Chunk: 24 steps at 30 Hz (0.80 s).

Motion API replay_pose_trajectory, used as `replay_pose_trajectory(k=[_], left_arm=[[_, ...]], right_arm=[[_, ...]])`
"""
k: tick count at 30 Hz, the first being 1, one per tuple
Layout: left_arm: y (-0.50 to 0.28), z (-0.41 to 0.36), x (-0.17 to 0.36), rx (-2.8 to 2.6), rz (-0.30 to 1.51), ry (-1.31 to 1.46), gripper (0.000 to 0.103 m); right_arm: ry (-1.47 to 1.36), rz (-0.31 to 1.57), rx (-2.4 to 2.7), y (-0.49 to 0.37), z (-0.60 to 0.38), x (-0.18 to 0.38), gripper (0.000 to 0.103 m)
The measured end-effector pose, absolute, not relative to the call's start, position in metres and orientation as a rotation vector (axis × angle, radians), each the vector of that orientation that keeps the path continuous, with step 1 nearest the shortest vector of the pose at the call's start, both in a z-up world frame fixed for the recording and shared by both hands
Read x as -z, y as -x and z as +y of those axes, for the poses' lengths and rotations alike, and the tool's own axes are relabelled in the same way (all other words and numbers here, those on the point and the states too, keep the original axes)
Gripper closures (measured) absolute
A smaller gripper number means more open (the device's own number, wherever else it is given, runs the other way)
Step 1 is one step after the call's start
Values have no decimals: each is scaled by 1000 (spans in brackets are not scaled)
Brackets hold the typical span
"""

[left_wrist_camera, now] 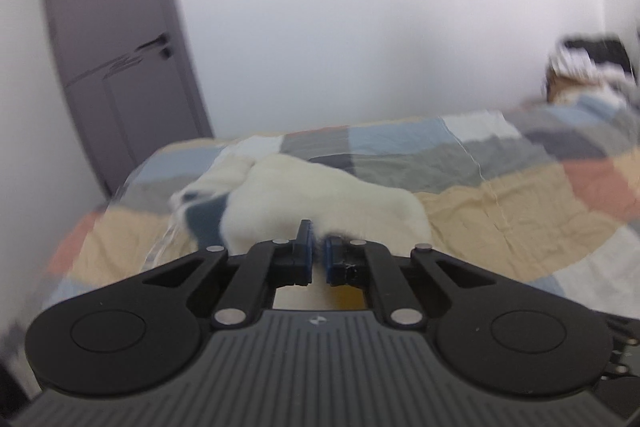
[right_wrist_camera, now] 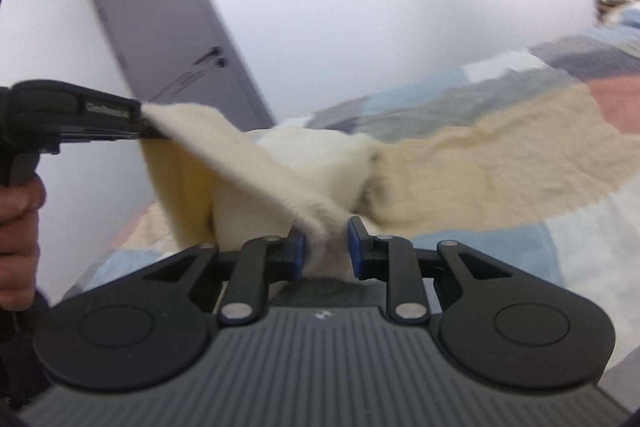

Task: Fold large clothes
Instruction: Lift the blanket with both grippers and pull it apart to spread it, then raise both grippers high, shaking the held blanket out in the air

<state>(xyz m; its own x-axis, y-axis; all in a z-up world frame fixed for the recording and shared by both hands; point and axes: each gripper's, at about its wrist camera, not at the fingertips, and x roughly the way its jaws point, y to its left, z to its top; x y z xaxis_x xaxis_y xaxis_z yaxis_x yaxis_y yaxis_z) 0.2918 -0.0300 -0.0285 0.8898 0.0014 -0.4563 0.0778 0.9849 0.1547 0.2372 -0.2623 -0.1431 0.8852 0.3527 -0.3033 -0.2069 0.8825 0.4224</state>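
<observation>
A cream fleece garment (left_wrist_camera: 320, 195) lies partly on the patchwork bedspread (left_wrist_camera: 500, 195) and is lifted at its near edge. My left gripper (left_wrist_camera: 318, 253) is shut on that edge; in the right wrist view it shows at the left (right_wrist_camera: 140, 119), holding a raised corner of the garment (right_wrist_camera: 248, 163). My right gripper (right_wrist_camera: 326, 247) has the garment's edge between its blue pads (right_wrist_camera: 298, 253), with a gap left on the right side. The frames are motion-blurred.
A grey door (left_wrist_camera: 120, 59) stands at the back left in a white wall. A dark and white pile (left_wrist_camera: 588, 63) lies at the far right end of the bed. The person's hand (right_wrist_camera: 18, 227) shows at the left.
</observation>
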Motion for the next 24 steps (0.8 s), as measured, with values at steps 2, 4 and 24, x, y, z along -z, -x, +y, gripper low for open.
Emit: replay_pose_trajectory(k=[2, 4, 24], left_arm=[[-270, -6, 27, 39, 498, -92, 97], [-249, 13, 30, 40, 513, -41, 97], [-202, 136, 155, 98, 787, 597, 83]], right_arm=[[-362, 369, -362, -230, -254, 141, 78], [-365, 382, -420, -225, -250, 141, 78], [-78, 699, -411, -203, -183, 141, 73]])
